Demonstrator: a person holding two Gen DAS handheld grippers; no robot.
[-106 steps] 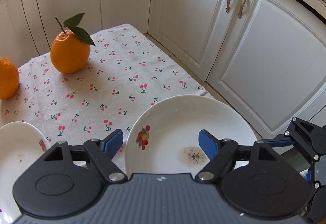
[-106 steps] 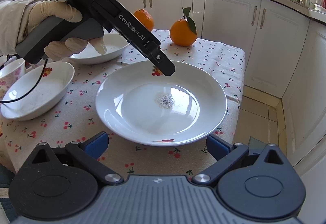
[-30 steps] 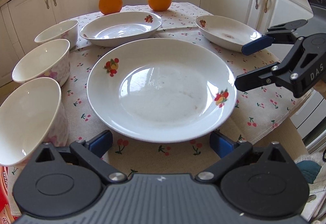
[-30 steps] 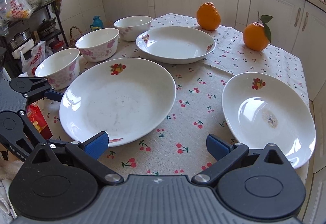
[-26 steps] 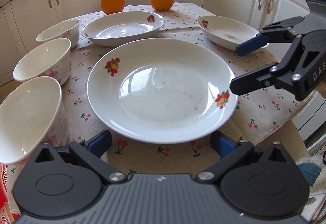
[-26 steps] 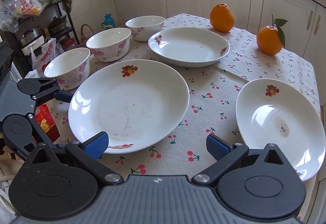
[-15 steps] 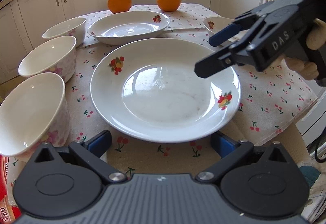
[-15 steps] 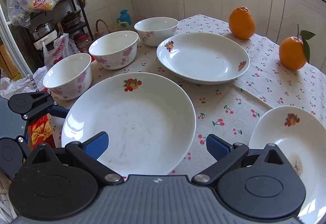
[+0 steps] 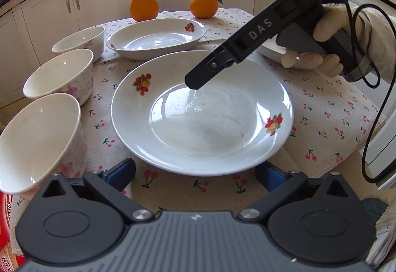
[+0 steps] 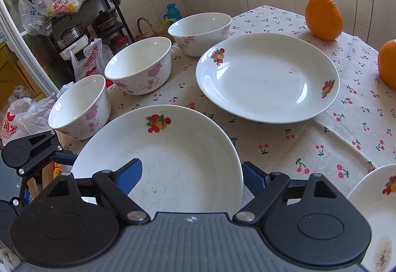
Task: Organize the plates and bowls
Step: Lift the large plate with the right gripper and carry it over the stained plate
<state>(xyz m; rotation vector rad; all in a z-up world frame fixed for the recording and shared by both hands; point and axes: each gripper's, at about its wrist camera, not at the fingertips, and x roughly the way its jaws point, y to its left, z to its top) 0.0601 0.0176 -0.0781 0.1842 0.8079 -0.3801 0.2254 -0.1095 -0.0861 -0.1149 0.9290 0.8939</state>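
Note:
A large white plate (image 9: 201, 111) with fruit decals lies on the cherry-print cloth, also seen in the right wrist view as the near plate (image 10: 173, 148). My left gripper (image 9: 195, 174) is open at the plate's near rim, and nothing is gripped. My right gripper (image 10: 191, 176) straddles the plate's right rim: one pad hangs over the plate's well and the other sits just outside the rim. Its jaws are closing and the pads do not press the plate. In the left wrist view the right gripper (image 9: 195, 82) reaches in from the right, held by a gloved hand (image 9: 321, 49).
A second plate (image 10: 267, 76) lies further back and a stained third plate (image 10: 376, 210) lies at the right. Three flowered bowls (image 10: 79, 108) (image 10: 138, 66) (image 10: 200, 31) line the left edge. Two oranges (image 9: 144, 5) (image 9: 204, 4) stand at the far end. Shelves and bags fill the floor at left.
The right gripper has swung left from beside the stained plate to over the large plate, and its jaws have narrowed. The left gripper has stayed put.

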